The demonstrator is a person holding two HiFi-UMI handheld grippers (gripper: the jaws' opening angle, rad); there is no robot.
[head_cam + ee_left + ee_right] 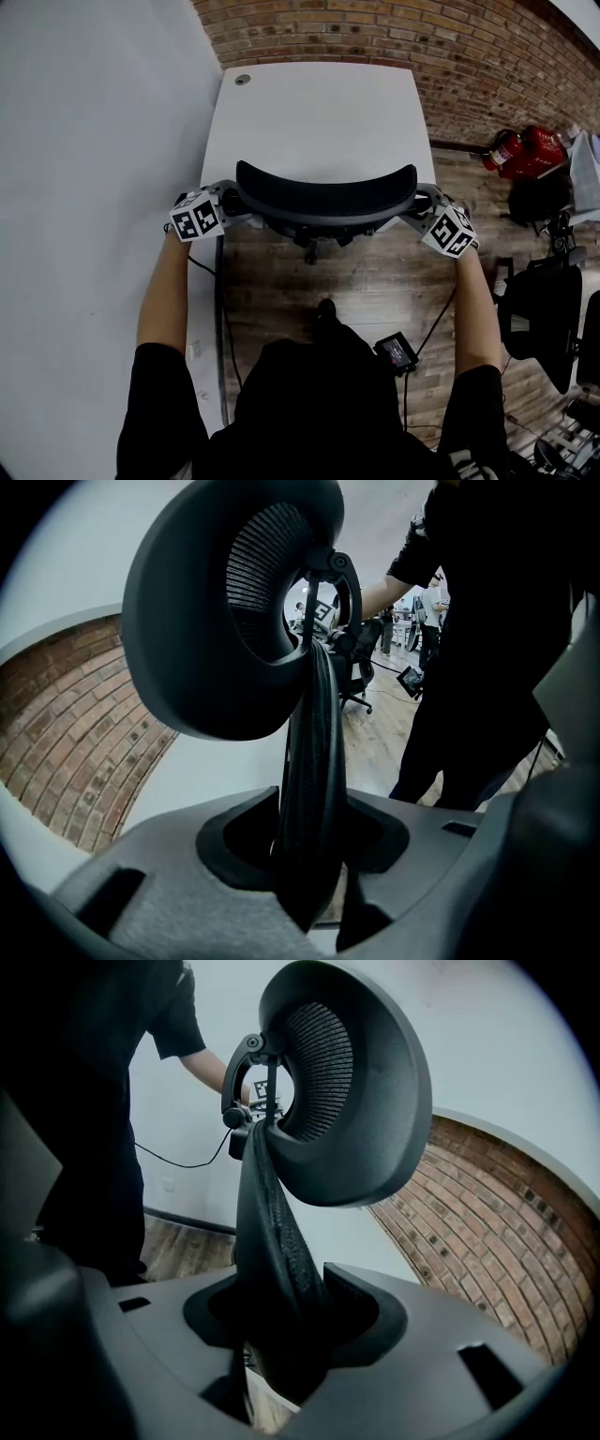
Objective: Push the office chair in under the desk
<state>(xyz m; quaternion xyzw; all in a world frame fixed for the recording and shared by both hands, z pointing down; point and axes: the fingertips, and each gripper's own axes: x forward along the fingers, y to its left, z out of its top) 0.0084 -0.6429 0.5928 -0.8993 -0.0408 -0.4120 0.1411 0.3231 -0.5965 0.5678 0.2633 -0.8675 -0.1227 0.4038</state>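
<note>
A black office chair stands at the white desk; its curved headrest lies over the desk's near edge. My left gripper grips the left edge of the mesh backrest. The right gripper grips the backrest's right edge. In the left gripper view the jaws are closed on the thin backrest rim, with the headrest looming above. The right gripper view shows its jaws the same way, under the headrest. The seat and base are mostly hidden.
A white wall runs along the desk's left side and a brick wall stands behind it. A red fire extinguisher lies at the right. Other black chairs stand on the wooden floor at the right, and a small device with a cable is near my feet.
</note>
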